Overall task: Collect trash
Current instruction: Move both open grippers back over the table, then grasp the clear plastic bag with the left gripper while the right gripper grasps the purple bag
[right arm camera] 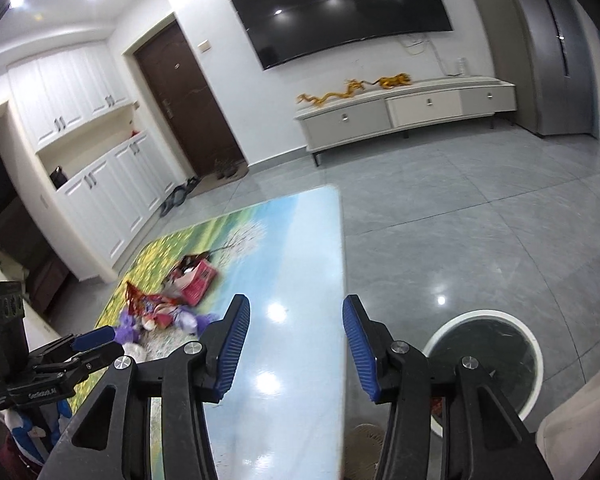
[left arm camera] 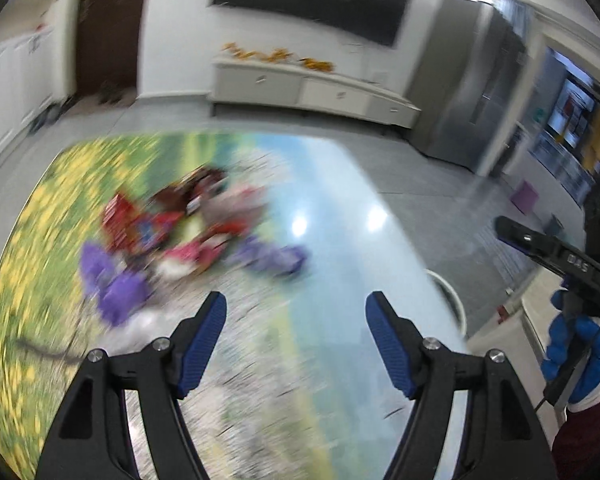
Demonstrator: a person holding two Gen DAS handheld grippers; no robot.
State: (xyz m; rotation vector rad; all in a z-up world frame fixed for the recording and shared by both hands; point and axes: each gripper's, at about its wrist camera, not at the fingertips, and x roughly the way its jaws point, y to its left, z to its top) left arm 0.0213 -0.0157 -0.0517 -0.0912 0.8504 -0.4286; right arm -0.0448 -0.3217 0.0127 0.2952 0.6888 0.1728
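the trash pile [right arm camera: 168,300] of wrappers lies uncollected on the table [right arm camera: 300,240], at ten o'clock from the right gripper [right arm camera: 296,344]. both it and the left gripper [left arm camera: 296,340] gape wide, empty. the bin [right arm camera: 484,360] at three o'clock looks empty; nearly everything remains.

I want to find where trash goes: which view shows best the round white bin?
The right wrist view: the round white bin shows whole rim and dark inside, on the floor beside the table. The left wrist view shows only a rim sliver.
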